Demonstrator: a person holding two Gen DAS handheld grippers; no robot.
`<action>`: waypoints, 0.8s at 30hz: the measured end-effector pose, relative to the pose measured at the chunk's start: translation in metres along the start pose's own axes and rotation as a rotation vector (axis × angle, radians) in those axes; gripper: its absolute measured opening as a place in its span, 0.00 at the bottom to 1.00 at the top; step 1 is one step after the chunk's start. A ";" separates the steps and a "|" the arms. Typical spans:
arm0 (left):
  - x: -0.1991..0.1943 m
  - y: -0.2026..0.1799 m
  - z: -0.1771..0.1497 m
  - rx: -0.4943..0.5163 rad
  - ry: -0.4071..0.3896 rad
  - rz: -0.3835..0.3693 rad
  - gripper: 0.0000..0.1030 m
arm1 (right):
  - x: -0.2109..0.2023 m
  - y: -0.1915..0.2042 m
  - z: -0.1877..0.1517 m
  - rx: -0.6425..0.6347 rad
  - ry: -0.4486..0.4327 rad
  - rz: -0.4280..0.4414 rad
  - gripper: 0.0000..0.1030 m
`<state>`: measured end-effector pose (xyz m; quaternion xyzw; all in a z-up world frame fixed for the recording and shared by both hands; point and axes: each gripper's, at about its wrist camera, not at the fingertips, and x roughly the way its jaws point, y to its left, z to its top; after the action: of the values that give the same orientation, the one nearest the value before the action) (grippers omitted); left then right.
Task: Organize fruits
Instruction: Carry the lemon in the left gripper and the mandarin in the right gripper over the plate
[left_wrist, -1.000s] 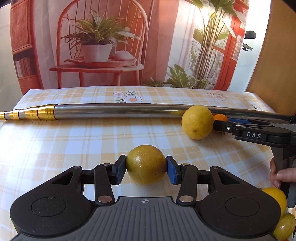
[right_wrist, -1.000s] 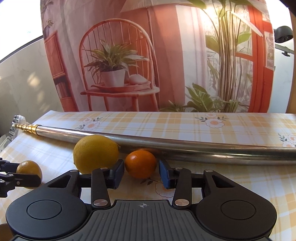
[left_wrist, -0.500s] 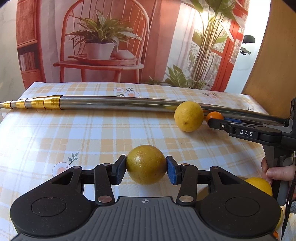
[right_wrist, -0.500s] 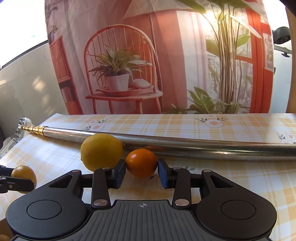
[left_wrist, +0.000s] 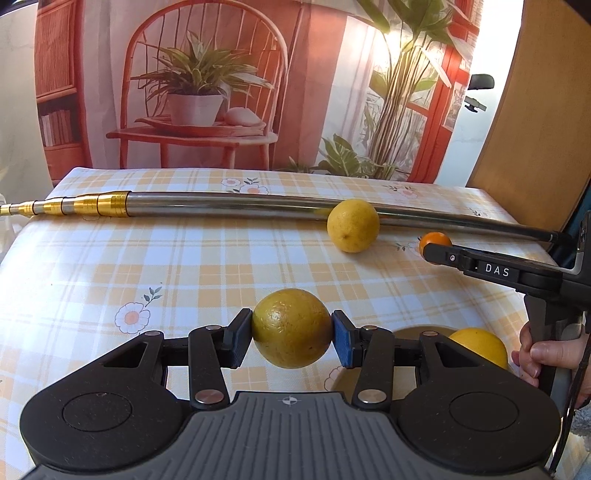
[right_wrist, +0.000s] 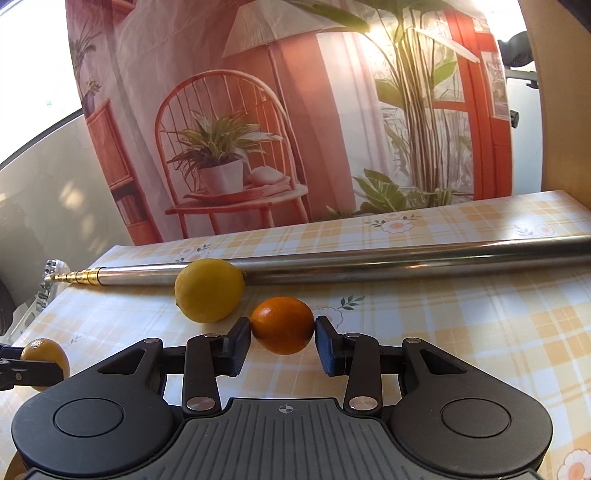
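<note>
A long shiny metal pole (left_wrist: 236, 204) lies across the desk (left_wrist: 110, 266). One end of the pole is gold and gets thinner. The desk has a yellow checked cloth with little flowers on it. Behind the desk hangs a big picture cloth (right_wrist: 295, 129). It shows a red chair, a potted plant and tall green leaves. A wooden board (left_wrist: 535, 129) stands at the right.

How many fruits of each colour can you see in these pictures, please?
Yellow-green, held in the left gripper: 1
Yellow: 2, one by the metal pole, one low at the right
Orange, held in the right gripper: 1
Total: 4
</note>
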<state>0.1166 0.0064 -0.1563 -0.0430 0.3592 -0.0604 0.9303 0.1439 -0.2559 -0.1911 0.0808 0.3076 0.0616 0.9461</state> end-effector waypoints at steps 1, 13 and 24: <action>-0.002 -0.001 -0.001 0.000 -0.002 -0.003 0.47 | -0.003 0.001 -0.001 0.002 0.000 0.001 0.34; -0.025 -0.019 -0.014 0.035 -0.018 -0.065 0.47 | -0.051 0.018 -0.014 -0.013 -0.010 0.037 0.34; -0.024 -0.036 -0.019 0.097 -0.001 -0.116 0.47 | -0.082 0.033 -0.016 -0.029 -0.035 0.092 0.34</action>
<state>0.0829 -0.0269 -0.1503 -0.0187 0.3523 -0.1315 0.9264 0.0664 -0.2351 -0.1501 0.0824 0.2860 0.1081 0.9486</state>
